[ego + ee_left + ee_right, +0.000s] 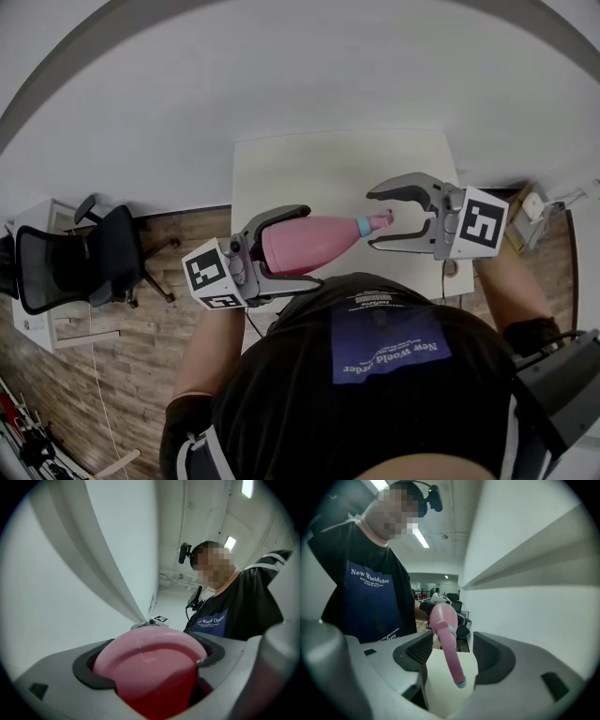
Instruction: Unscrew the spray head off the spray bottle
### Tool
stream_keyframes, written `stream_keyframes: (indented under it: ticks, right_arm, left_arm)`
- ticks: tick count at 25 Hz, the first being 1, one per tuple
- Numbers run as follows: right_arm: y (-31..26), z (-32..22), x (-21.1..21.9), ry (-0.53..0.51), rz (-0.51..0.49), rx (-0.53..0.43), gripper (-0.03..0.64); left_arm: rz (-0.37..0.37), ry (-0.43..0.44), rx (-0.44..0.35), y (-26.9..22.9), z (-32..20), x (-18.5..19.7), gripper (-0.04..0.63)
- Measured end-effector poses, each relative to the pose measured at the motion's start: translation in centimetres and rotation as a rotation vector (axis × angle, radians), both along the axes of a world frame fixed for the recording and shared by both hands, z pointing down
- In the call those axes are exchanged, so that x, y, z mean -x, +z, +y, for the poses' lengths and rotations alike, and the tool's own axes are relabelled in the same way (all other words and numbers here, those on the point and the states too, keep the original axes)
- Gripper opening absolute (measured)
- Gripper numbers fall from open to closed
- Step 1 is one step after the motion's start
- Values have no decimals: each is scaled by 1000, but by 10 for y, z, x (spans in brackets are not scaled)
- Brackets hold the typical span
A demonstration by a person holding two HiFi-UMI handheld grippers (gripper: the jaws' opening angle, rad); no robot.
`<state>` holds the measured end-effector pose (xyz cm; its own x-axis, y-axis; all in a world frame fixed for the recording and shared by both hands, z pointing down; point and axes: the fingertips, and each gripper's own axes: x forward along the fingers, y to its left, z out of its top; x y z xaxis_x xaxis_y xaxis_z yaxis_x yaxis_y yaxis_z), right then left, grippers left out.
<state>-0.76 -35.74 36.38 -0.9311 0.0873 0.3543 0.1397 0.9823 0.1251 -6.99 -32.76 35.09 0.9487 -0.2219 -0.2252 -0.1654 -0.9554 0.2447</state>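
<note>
Head view centre: left gripper (310,246) clamps pink plastic spray bottle (298,242); right gripper (372,221) gapes around its slim pink spray head (380,222), advise closing squarely before twisting.

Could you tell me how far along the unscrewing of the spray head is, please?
Done: the left gripper holds the pink spray bottle by its body, lying level. In hand: the right gripper is open, its fingers either side of the spray head without pressing it. Left: the head still sits on the bottle; gripping, twisting and lifting it off.
</note>
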Motion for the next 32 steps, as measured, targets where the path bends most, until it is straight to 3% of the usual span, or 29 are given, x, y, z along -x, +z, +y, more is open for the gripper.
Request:
stream_keyframes:
  ticks: [1,4,6,12,14,16,19,23,25,29,32]
  right_arm:
    - [-2,3,3,-15,-7,-29,258]
    - [-9,10,8,-36,-43,-78,126]
    - [-7,12,5,-51,-26,-127,121]
    - [-17,24,6,-155,-51,-420,120]
    - [-17,24,7,-152,-54,-425,120]
    - [-14,21,6,-136,-48,-373,121]
    - [-13,11,0,-67,-43,-226,159]
    - [-28,-8,-22,70,-138,109,242]
    - [-30,-27,-32,127,-199,318,242]
    - [-8,-46,-32,166,-239,826,274]
    - [4,-47,-21,138,-247,1091,298]
  left_arm:
    - [20,5,18,-1,-1,-1,502]
    - [79,14,74,-3,-5,3,502]
    - [122,40,124,-3,-7,6,502]
    - [309,171,358,-6,-11,13,502]
    - [330,173,369,-6,-12,13,502]
    - [317,156,327,-5,-12,12,502]
    - [260,105,225,-4,-8,14,502]
    - [133,-7,73,-3,-3,13,502]
    - [77,-64,-1,-3,-6,18,502]
    - [-30,-135,-130,-4,-11,27,502]
    - [-97,-138,-212,-4,-7,23,502]
